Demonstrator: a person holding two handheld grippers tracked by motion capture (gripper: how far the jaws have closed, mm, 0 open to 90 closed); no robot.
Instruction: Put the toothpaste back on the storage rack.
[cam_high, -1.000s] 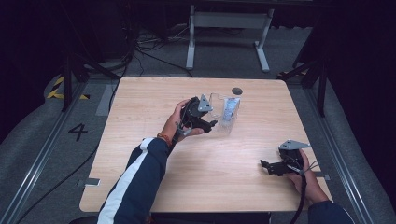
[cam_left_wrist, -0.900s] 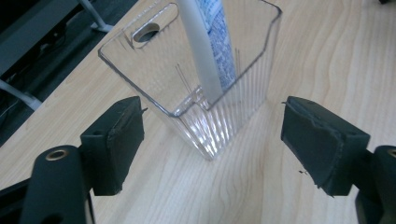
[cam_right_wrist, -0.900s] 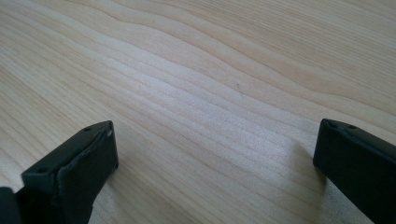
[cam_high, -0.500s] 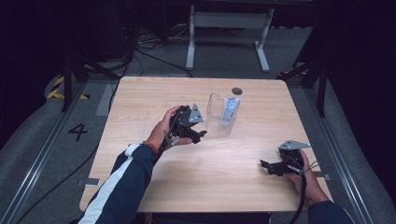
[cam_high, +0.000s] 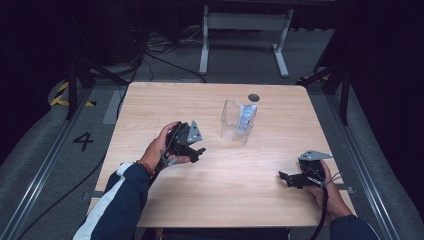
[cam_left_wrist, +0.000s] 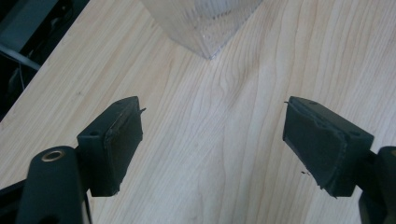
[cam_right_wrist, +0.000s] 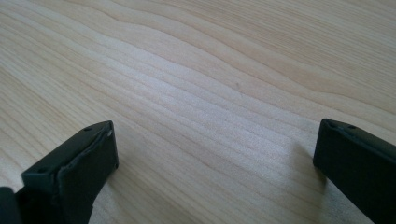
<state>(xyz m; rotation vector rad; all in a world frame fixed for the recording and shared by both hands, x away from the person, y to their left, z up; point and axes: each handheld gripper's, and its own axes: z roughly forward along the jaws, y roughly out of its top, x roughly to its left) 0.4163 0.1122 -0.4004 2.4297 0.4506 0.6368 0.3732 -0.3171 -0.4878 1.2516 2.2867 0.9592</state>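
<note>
I held my left gripper (cam_high: 197, 152) over the table (cam_high: 165, 105), a little left of the middle. Its jaws stood wide apart and held nothing. Through its own camera I saw bare wood between the two black pads (cam_left_wrist: 122, 137), and one bottom corner of the box (cam_left_wrist: 205, 23) just ahead of them, not touching.

The box (cam_high: 235, 120) was clear plastic with no lid. It stood upright a bit past the middle of the table, toward the far edge. Inside it was a small packet (cam_high: 246, 117) with blue and white on it, leaning against the right wall. I think it was a wrapped thing, but it was too small for me to tell what.

A small dark round spot (cam_high: 253, 97) sat on the table just behind the box, near the far edge. I could not tell if it was a hole or a flat thing.

My right gripper (cam_high: 286, 178) was low over the table near the right near corner, well apart from the box. Its jaws were wide apart too, with nothing in them. Its camera showed plain wood between the pads (cam_right_wrist: 88, 158).

My left sleeve (cam_high: 117, 200) was dark blue with a white stripe, and it came in over the near edge.
</note>
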